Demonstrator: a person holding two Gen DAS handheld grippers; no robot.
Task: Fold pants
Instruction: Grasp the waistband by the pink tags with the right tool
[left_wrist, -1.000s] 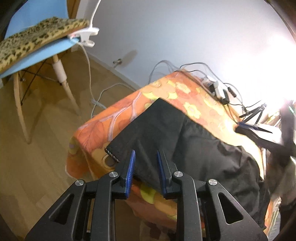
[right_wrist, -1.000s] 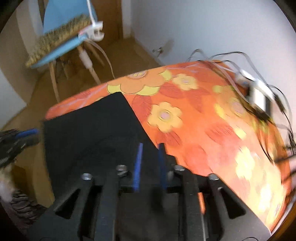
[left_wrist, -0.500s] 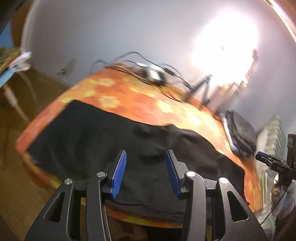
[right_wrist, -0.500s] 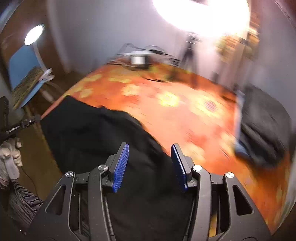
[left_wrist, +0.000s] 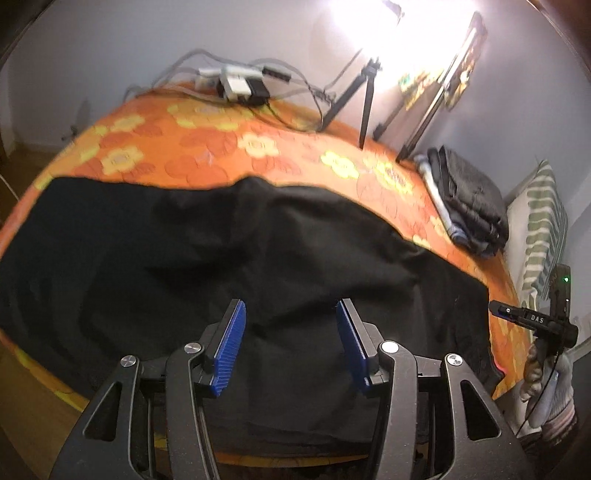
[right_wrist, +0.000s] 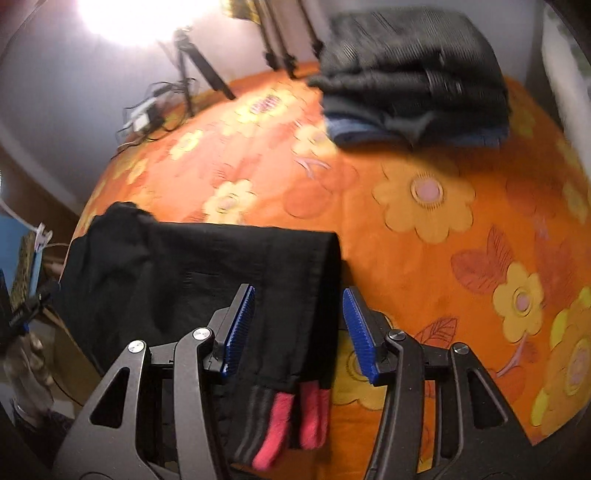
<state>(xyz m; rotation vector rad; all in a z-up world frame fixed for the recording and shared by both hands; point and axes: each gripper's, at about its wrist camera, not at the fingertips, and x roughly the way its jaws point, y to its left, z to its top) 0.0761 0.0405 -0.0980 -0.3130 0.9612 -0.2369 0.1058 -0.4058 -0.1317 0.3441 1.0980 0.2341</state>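
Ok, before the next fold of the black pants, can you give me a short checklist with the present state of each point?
1. Left gripper open and holding nothing: ok.
2. Right gripper open and holding nothing: ok.
3. Black pants lie on the orange flowered cover, not hanging in a gripper: ok.
4. Pants flat, without wrinkles: not ok, there are bumps near the middle.
5. Waistband end with red lining within reach of the right gripper: ok, it lies between the fingers.
6. Stack of folded clothes apart from the pants: ok.
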